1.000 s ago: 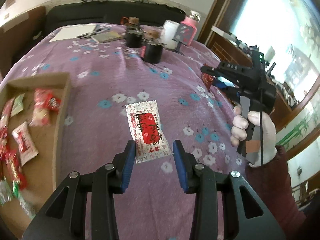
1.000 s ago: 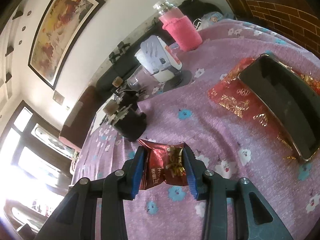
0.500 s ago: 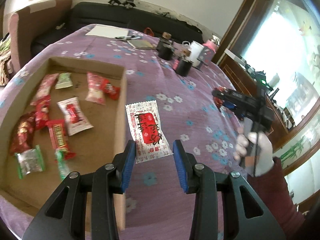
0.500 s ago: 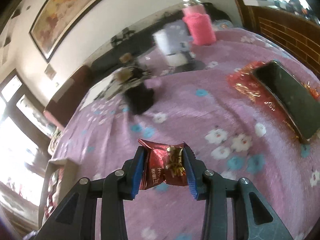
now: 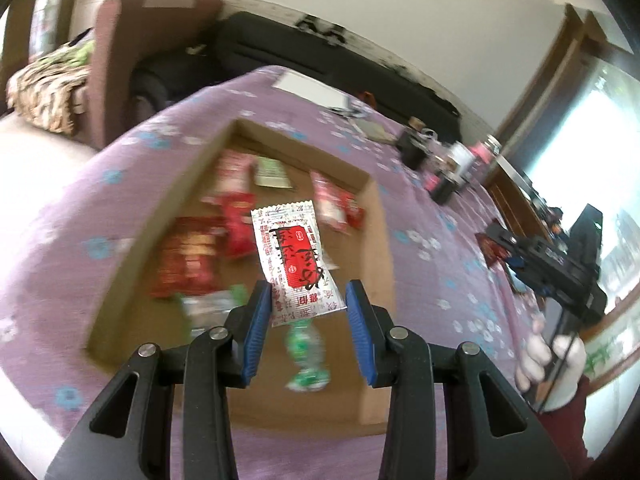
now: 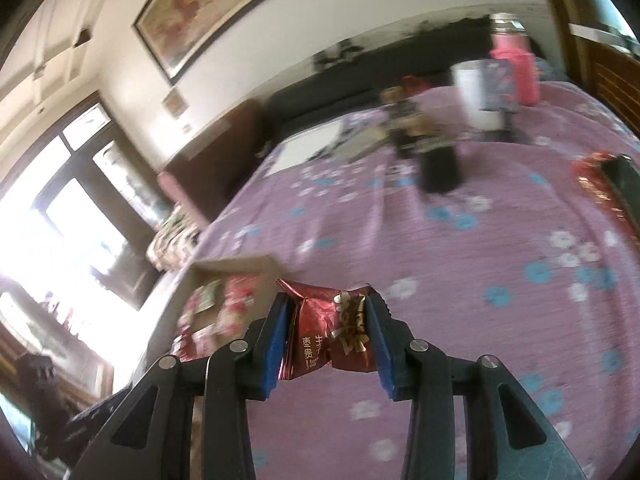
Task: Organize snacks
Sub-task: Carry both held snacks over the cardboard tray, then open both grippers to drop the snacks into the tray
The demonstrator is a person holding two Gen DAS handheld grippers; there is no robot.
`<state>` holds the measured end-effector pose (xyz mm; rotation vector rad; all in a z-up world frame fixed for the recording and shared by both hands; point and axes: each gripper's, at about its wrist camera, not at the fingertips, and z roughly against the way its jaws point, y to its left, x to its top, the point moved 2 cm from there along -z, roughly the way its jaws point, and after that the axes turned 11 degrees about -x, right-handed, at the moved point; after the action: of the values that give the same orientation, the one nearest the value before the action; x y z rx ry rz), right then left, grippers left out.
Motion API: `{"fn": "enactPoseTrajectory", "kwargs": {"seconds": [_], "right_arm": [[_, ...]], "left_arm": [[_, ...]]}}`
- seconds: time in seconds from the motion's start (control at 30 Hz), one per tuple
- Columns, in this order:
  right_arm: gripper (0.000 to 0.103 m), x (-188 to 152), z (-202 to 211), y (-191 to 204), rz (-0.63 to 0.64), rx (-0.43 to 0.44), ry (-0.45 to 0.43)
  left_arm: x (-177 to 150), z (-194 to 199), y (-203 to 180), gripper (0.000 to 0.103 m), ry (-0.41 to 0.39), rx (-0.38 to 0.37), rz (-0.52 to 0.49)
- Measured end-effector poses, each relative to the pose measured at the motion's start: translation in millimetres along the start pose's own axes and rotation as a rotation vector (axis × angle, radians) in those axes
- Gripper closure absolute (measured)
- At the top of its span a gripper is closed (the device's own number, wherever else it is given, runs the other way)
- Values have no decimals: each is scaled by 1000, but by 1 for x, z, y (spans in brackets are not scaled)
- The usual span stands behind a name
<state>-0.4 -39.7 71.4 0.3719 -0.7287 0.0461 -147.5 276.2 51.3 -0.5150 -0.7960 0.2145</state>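
Observation:
My left gripper [image 5: 308, 304] is shut on a white snack packet with a red label [image 5: 294, 258] and holds it above the cardboard box [image 5: 378, 216]. Several red, white and green snacks [image 5: 236, 224] lie blurred in the box. My right gripper [image 6: 326, 326] is shut on a dark red wrapped candy [image 6: 328, 328] above the purple flowered tablecloth [image 6: 440, 264], with the box [image 6: 236, 266] at its left. The right gripper also shows in the left wrist view [image 5: 500, 240] at the right, still holding the candy.
Black jars [image 6: 438, 164], a white cup [image 6: 476, 94] and a pink bottle [image 6: 514, 70] stand at the table's far end. A dark tray on red foil [image 6: 624, 188] lies at the right edge. White paper [image 5: 310, 86] lies far back. A sofa [image 5: 280, 52] is behind the table.
My left gripper has carried the white packet left, from over the tablecloth to over the box. My right gripper has swung left with the candy, bringing the box into its view.

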Motion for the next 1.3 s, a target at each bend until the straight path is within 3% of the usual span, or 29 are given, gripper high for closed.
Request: {"fn": "enactPoseTrajectory", "kwargs": {"seconds": [0.2,0.53,0.9,1.23,1.3], "right_arm": [[64,-23,-5,58,87,91,44],[64,-63,-16,142,276,156,101],[64,-104,-45,191,526,27,92],[61,-106,-59,186,551,-28,90],[60,-106,-61,184,547,-35,90]], "left_arm": [[-11,10,30,67,15,41,39],[-30,-6,19,67,105,5,-14],[-34,-13,10,65,126,132,-131],[-24,2,27,64,74,119,-30],[-22,7,27,56,56,130,-22]]}}
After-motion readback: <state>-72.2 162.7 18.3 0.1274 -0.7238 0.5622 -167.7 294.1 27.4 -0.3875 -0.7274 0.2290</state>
